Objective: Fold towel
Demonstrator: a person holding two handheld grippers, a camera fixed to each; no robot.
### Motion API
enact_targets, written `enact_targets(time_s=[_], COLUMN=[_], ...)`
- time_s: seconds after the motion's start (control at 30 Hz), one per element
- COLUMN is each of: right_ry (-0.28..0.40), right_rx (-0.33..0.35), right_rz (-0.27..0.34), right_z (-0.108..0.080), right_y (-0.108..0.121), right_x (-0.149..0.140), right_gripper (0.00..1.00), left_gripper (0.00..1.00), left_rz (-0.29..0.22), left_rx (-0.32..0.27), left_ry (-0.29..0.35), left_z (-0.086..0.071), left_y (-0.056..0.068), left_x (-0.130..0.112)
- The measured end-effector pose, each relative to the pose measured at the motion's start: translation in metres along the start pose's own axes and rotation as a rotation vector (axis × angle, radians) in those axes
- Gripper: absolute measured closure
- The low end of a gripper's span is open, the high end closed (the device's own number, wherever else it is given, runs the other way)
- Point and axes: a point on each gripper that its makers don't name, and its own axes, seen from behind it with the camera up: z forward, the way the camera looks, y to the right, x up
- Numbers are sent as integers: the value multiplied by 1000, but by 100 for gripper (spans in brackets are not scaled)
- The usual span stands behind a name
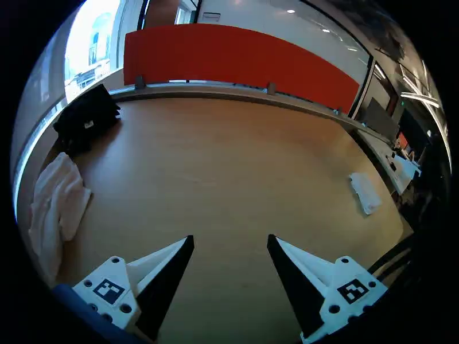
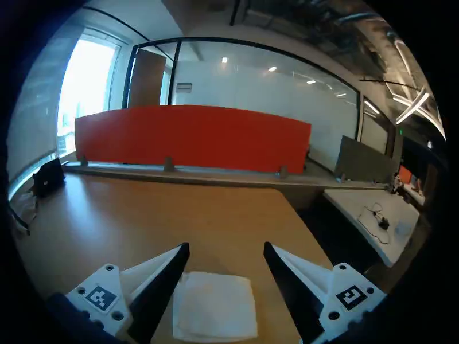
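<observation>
A: Right gripper (image 2: 225,246) jaws apart, empty; folded towel (image 2: 215,304) flat on table (image 2: 143,218) just ahead. Left?
B: My left gripper (image 1: 230,237) spread too, holding nothing. I judge 1 towel done; crumpled pile (image 1: 57,200) near table edge left to fold

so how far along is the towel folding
Done: one folded towel lies flat on the table. In hand: nothing; left gripper and right gripper both have open jaws. Left: the crumpled white towel heap at the table edge.
</observation>
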Motion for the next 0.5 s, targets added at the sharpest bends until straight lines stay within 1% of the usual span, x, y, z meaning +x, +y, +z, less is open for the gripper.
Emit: enact_targets(time_s=[0.1, 0.2, 0.37, 0.5], right_ry=[31, 71, 154, 193], right_rx=[11, 21, 49, 65], right_rz=[13, 20, 21, 13], right_z=[1, 1, -4, -7], right_y=[-7, -15, -34, -47], right_x=[10, 24, 53, 68], right_gripper=[0, 0, 0, 0], left_gripper=[5, 5, 5, 5], left_rz=[-1, -8, -23, -12], left_rx=[12, 35, 85, 114], left_ry=[35, 91, 217, 353], left_z=[0, -2, -10, -24], left_y=[-4, -11, -26, -36], left_x=[10, 25, 58, 94])
